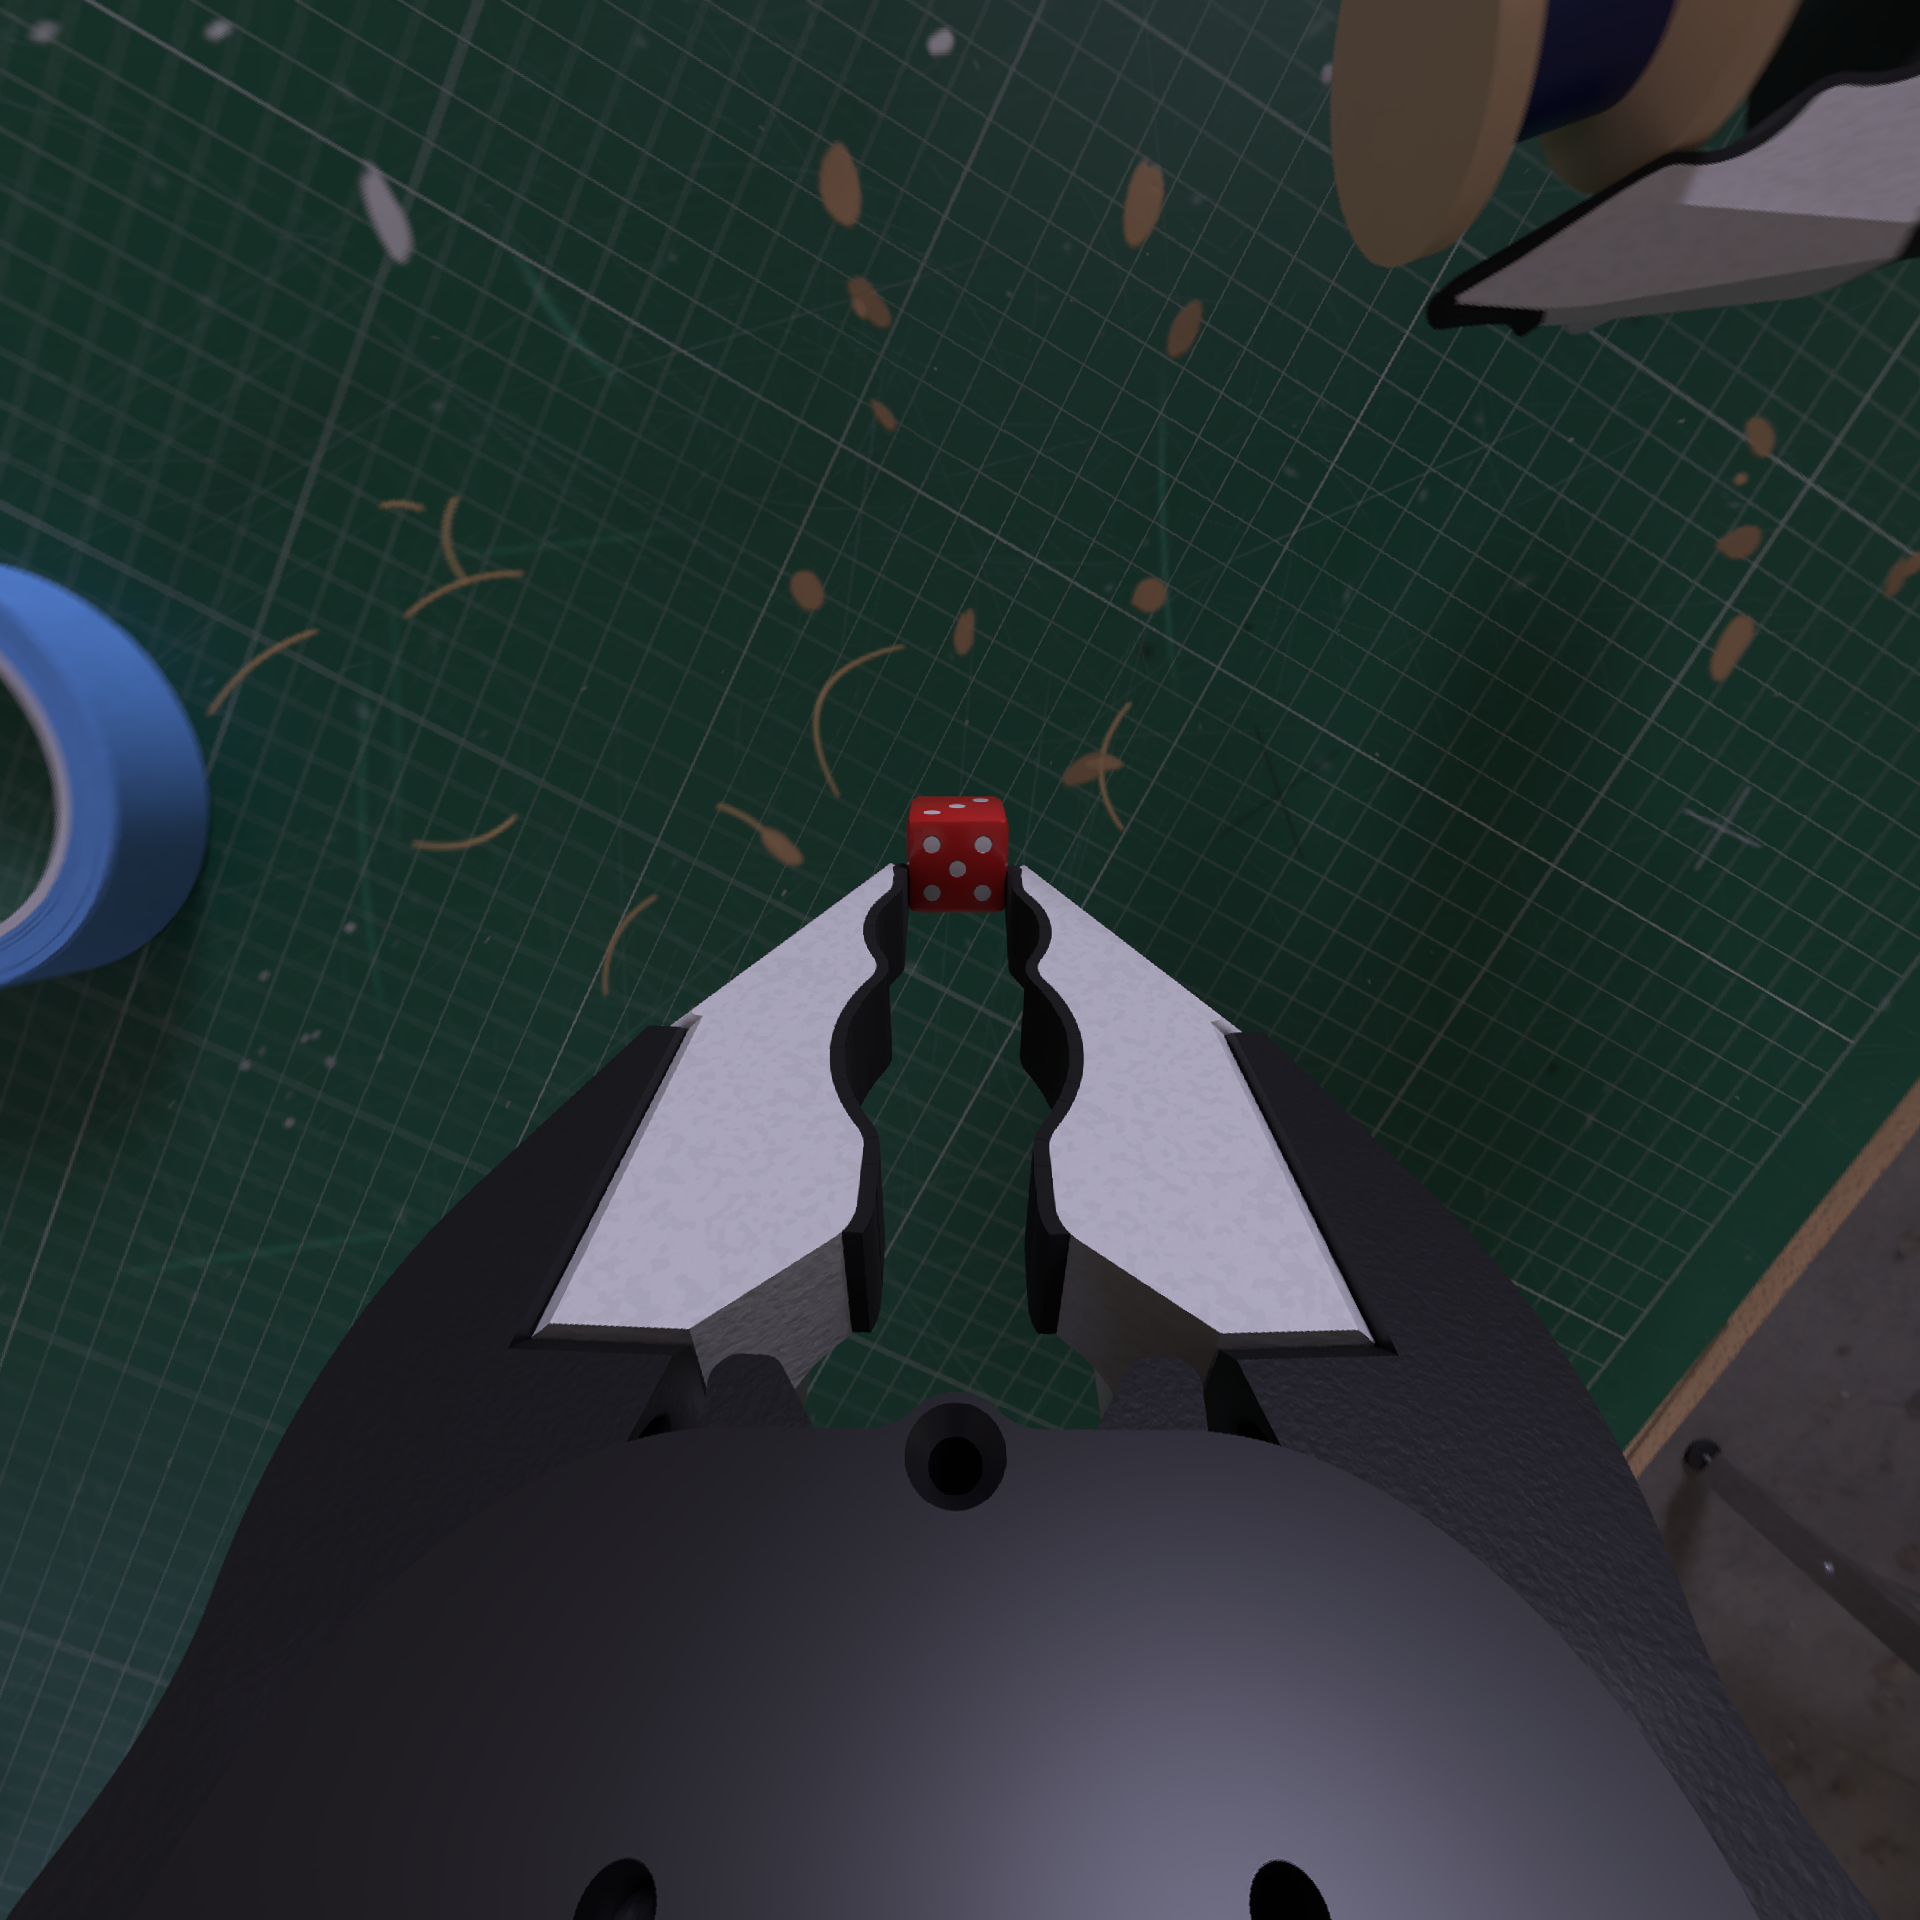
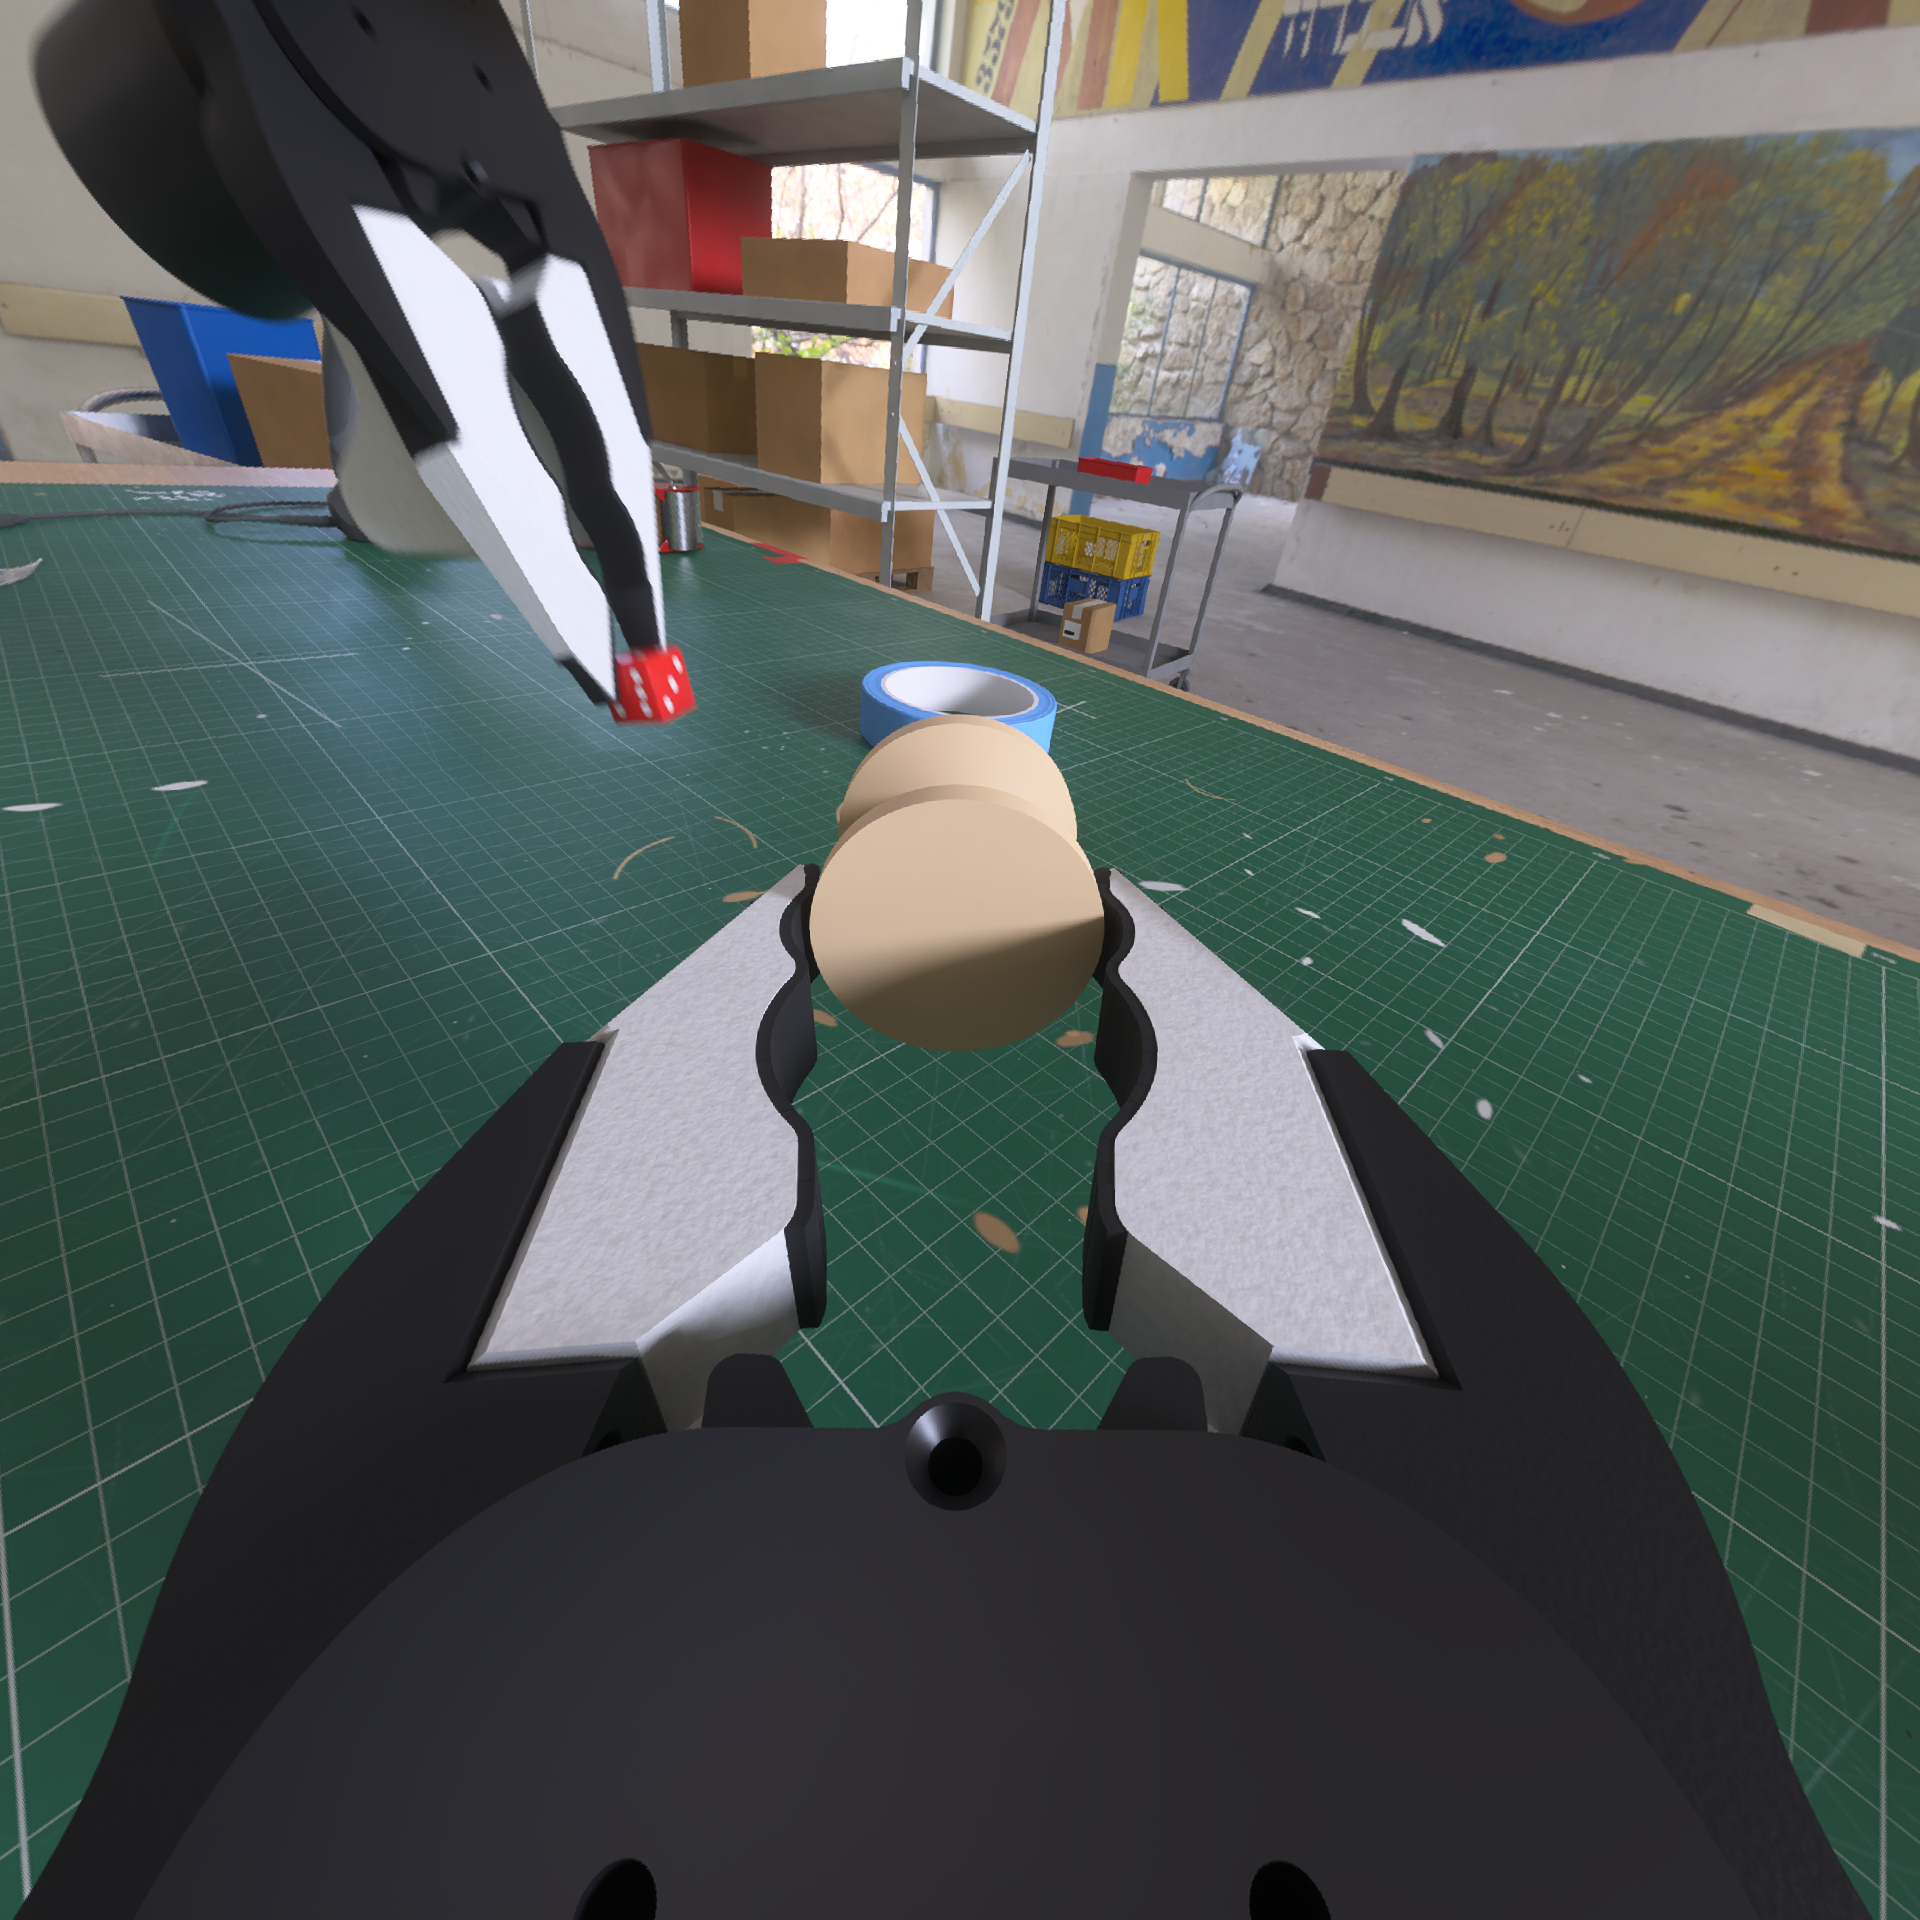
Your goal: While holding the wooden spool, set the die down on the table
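Note:
My left gripper [image 1: 956,883] points down at the green cutting mat [image 1: 520,416] and is shut on a small red die [image 1: 956,854] with white pips, held at the fingertips above the mat. In the right wrist view the left gripper [image 2: 634,681] holds the die [image 2: 650,683] at upper left, off the mat. My right gripper [image 2: 954,914] is shut on a tan wooden spool [image 2: 956,935], held level above the mat. The spool [image 1: 1423,125] with dark blue thread shows at the left wrist view's top right, between the right gripper's fingers [image 1: 1704,239].
A blue tape roll [image 2: 956,698] lies on the mat beyond the spool, and at the left edge of the left wrist view [image 1: 94,779]. The table edge [image 1: 1766,1278] runs at lower right. Metal shelves with boxes [image 2: 821,312] and a cart [image 2: 1112,561] stand beyond the table.

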You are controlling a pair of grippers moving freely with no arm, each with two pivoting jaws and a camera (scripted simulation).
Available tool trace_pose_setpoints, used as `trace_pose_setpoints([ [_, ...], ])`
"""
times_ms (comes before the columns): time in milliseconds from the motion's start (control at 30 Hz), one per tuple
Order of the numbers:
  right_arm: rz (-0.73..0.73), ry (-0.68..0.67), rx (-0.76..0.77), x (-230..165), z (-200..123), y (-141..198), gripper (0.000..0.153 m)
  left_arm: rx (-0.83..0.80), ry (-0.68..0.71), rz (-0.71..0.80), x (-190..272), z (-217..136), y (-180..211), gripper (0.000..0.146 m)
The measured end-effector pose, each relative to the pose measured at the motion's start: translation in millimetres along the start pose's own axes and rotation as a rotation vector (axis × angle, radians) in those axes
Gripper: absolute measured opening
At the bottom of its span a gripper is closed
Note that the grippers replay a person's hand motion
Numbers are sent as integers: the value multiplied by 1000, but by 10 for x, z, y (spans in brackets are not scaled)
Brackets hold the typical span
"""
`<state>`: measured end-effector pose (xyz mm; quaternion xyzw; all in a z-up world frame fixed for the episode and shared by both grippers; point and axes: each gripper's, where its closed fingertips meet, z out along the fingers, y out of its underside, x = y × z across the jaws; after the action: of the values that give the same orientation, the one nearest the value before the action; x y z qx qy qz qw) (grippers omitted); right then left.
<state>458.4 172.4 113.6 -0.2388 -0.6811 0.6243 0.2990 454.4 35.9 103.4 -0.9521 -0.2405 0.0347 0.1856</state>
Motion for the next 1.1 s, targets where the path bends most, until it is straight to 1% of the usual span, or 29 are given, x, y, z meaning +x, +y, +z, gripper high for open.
trace_pose_setpoints([
  [167,-2,-2,-5,-5,4,6,52,-91,0,29,17,426,-54,18],
  [367,1,-5,-6,-6,5,8,52,-195,-8,62,20,753,1,18],
  [533,3,-5,-5,-4,3,6,52,-228,5,69,35,877,26,18],
  [800,-1,-5,-7,-10,5,7,52,-239,23,61,47,936,59,18],
  [833,-1,-5,-8,-10,6,8,52,-235,31,59,54,937,60,18],
  [967,-1,-5,-13,-12,10,14,52,-183,41,44,57,893,35,29],
  [1033,-1,-6,-15,-13,12,16,52,-88,32,27,37,824,-19,35],
  [1100,-3,-7,-20,-18,16,20,52,68,38,18,27,722,-103,43],
])
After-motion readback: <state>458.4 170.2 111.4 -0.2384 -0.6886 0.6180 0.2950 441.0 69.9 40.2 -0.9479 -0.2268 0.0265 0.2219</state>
